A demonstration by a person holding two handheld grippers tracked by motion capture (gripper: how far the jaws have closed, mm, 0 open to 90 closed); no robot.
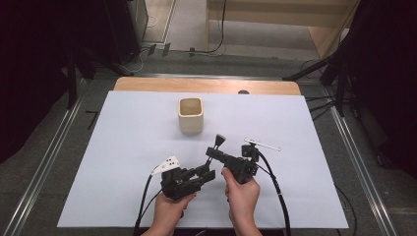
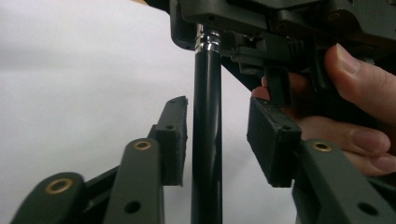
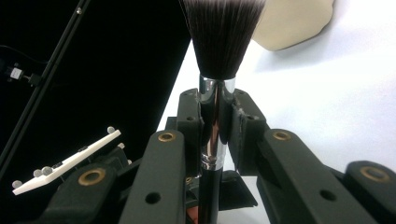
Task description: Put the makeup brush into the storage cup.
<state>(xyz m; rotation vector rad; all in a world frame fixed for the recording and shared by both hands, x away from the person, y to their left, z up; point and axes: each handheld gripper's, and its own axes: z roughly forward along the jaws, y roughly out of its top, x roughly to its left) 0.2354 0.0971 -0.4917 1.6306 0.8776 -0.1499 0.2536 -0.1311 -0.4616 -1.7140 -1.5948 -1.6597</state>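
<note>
Fig.: brush handover above white surface [image 1: 123, 147], high view w/ both gripper views.

Right tongs [image 3: 215, 126]: clamped on makeup brush [image 3: 219, 42] at its chrome ferrule, just below dark bristles; handle running down betw. the two pads. In high view, brush [image 1: 216, 146] held off the surface, bristle end tilted up and away toward beige cup [image 1: 190, 115], right tongs [image 1: 212, 152] at front centre.

Left tongs [image 2: 217, 140]: apart, straddling black handle [image 2: 207, 140]; left pad [image 2: 173, 140] just beside handle, poss. touching (hard to tell at this angle); right pad [image 2: 271, 140] clear of it, gap visible. In high view, left tongs [image 1: 209, 173] just below right ones.

Right hand [image 2: 355, 116]: fingers wrapped round right gripper body, behind handle.

Cup: upright, open-topped, standing mid-surface, well apart from both tongs. Grey three-cornered plate [image 1: 165, 164] atop left gripper.
</note>
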